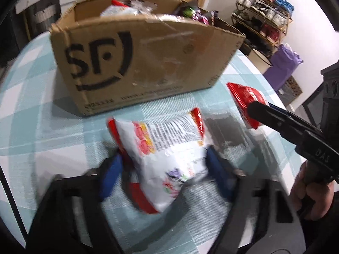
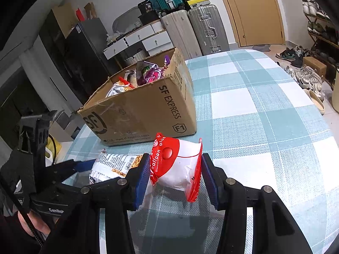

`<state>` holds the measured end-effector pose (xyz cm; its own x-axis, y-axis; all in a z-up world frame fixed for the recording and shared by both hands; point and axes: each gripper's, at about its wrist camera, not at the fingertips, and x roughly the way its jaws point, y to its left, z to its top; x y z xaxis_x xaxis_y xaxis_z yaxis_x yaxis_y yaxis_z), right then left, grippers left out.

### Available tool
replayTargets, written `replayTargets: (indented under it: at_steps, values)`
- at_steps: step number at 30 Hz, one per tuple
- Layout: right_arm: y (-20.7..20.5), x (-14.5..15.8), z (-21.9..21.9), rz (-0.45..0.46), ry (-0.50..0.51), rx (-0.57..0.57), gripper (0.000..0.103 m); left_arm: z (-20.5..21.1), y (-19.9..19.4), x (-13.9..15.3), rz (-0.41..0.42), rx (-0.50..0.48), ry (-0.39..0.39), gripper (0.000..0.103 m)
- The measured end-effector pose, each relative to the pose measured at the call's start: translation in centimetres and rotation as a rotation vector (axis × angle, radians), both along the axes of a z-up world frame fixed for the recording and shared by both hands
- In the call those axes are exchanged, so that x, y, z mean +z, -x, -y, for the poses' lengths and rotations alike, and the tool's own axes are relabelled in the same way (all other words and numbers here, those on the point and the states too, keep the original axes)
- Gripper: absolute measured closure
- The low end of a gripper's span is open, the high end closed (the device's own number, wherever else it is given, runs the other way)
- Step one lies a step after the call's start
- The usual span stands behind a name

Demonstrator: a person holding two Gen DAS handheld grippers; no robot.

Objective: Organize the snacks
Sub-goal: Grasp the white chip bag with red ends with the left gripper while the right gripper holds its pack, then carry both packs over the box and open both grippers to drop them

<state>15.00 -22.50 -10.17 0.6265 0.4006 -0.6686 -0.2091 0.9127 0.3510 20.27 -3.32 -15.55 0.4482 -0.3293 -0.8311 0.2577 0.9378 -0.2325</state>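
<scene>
A cardboard SF Express box (image 1: 144, 59) with several snack packets inside stands on the checked table; it also shows in the right wrist view (image 2: 146, 114). My left gripper (image 1: 163, 169) is shut on a white and red noodle snack bag (image 1: 165, 148), held just above the table in front of the box. My right gripper (image 2: 173, 177) is shut on a red and white balloon-glue packet (image 2: 178, 165), held above the table to the right of the noodle bag (image 2: 112, 165). That packet (image 1: 245, 101) and the right gripper's finger (image 1: 275, 118) show in the left wrist view.
The blue and white checked tablecloth (image 2: 264, 116) stretches to the right of the box. A shoe rack (image 1: 262, 14) and a purple bag (image 1: 281, 63) stand beyond the table. Suitcases (image 2: 201, 27) and a door (image 2: 254, 10) are behind.
</scene>
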Motion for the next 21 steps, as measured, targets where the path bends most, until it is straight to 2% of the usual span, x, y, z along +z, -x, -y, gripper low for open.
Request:
replayTargets:
  at_steps: [2,5,21]
  values:
    - [0.2,0.0,0.0,0.0,-0.004,0.0,0.055,0.3,0.1,0.0,0.007,-0.027,0.024,0.051]
    - [0.4,0.1,0.0,0.0,-0.009,0.003,0.055,0.7,0.1,0.0,0.019,-0.043,0.013,0.054]
    - [0.9,0.4,0.3,0.008,-0.016,-0.001,0.055,1.7,0.1,0.5,0.018,-0.059,0.014,0.054]
